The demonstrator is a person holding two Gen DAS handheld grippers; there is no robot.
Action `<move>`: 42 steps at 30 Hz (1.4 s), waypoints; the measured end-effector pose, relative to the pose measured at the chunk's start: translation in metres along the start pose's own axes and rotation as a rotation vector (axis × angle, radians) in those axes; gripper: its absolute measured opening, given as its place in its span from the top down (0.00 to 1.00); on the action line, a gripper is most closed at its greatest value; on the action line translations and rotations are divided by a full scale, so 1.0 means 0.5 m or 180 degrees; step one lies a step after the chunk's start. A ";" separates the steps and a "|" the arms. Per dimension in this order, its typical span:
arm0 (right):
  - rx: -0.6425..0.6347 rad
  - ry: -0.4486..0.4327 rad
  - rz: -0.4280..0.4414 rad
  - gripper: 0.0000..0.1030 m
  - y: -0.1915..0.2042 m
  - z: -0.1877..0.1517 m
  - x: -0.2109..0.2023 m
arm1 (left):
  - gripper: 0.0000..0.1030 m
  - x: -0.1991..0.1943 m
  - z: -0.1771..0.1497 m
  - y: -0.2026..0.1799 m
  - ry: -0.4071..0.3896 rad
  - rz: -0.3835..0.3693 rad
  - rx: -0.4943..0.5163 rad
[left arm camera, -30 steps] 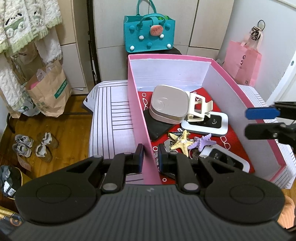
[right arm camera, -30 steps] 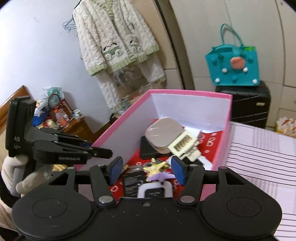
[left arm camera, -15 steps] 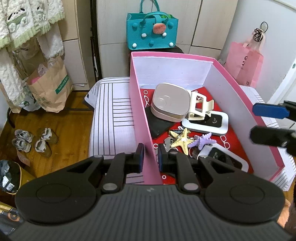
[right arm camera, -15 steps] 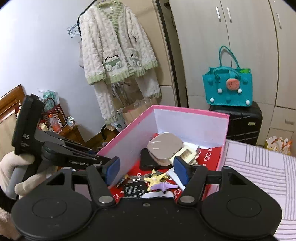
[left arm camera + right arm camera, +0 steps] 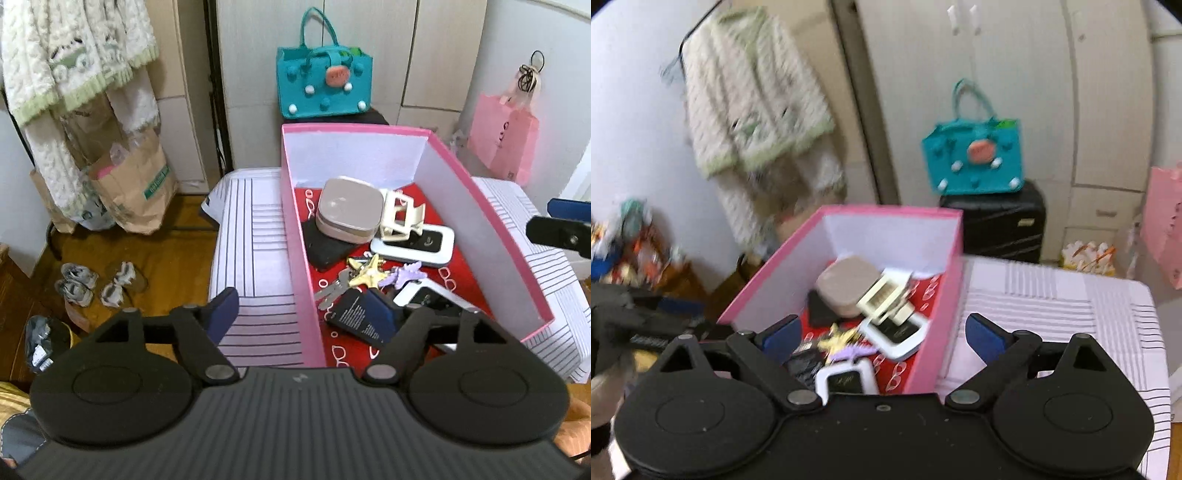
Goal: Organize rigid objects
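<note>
Box — pink, rectangular, seemingly smooth card

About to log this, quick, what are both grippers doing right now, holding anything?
Left gripper: fingers opening, straddling the pink box wall, gripping nothing.
Right gripper: fingers opening, wide across the box's near corner, holding nothing.

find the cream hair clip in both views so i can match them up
Left wrist view: the cream hair clip lies in the pink box, right of the beige case.
Right wrist view: the clip lies mid-box, also right of the case, blurred.
Shared landmark: the teal bag behind the box.
</note>
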State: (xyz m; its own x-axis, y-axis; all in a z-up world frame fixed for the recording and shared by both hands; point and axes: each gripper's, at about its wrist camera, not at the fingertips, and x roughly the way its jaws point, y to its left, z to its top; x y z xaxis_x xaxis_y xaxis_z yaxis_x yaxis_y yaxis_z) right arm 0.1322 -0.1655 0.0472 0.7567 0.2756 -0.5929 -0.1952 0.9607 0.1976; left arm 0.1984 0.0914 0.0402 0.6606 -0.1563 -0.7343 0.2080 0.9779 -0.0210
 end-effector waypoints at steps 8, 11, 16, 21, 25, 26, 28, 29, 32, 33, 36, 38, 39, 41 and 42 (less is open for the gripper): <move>-0.0095 0.0286 -0.0642 0.04 -0.011 -0.026 0.010 | 0.02 -0.046 -0.027 -0.049 -0.0287 0.0132 0.0028; -0.0024 0.0681 -0.0634 0.03 -0.014 -0.024 0.018 | 0.02 -0.056 -0.032 -0.070 -0.0221 0.0059 0.0081; 0.0381 0.0524 -0.0590 0.03 -0.041 -0.048 -0.024 | 0.01 -0.076 -0.050 -0.098 -0.0299 0.0019 0.0024; 0.0285 0.0349 -0.0708 0.03 -0.038 -0.066 -0.087 | 0.00 -0.074 -0.058 -0.114 -0.0085 0.0095 -0.0161; 0.0227 0.0200 -0.0768 0.03 -0.029 -0.075 -0.140 | 0.00 -0.082 -0.073 -0.120 -0.0086 0.0114 -0.0276; 0.0200 0.0149 -0.0820 0.03 -0.026 -0.079 -0.153 | 0.00 -0.085 -0.075 -0.122 -0.0095 0.0134 -0.0282; 0.0164 0.0072 -0.0895 0.03 -0.019 -0.085 -0.175 | 0.00 -0.092 -0.082 -0.132 -0.0124 0.0213 -0.0281; 0.0159 0.0053 -0.0903 0.03 -0.017 -0.088 -0.184 | 0.00 -0.096 -0.086 -0.138 -0.0137 0.0251 -0.0271; 0.0167 0.0004 -0.0876 0.03 -0.008 -0.096 -0.209 | 0.00 -0.103 -0.096 -0.153 -0.0108 0.0297 -0.0252; 0.0168 -0.0007 -0.0878 0.03 -0.004 -0.098 -0.216 | 0.00 -0.104 -0.099 -0.159 -0.0080 0.0312 -0.0256; 0.0107 -0.0067 -0.0870 0.03 0.012 -0.107 -0.235 | 0.00 -0.117 -0.112 -0.179 -0.0111 0.0376 -0.0226; 0.0084 -0.0096 -0.0875 0.03 0.021 -0.115 -0.243 | 0.00 -0.126 -0.119 -0.190 -0.0151 0.0370 -0.0175; 0.0075 -0.0102 -0.0880 0.03 0.024 -0.118 -0.245 | 0.00 -0.131 -0.121 -0.194 -0.0170 0.0349 -0.0162; 0.0069 -0.0117 -0.0894 0.03 0.029 -0.123 -0.248 | 0.00 -0.140 -0.125 -0.203 -0.0202 0.0329 -0.0156; 0.0069 -0.0127 -0.0895 0.03 0.029 -0.125 -0.248 | 0.00 -0.143 -0.127 -0.207 -0.0218 0.0324 -0.0146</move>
State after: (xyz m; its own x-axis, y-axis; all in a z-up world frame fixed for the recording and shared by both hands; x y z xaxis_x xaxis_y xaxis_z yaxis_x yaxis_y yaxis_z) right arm -0.0036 -0.1835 0.0748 0.8032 -0.0036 -0.5957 0.0390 0.9982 0.0466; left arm 0.0837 0.0101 0.0520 0.7247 -0.0635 -0.6861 0.1052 0.9943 0.0190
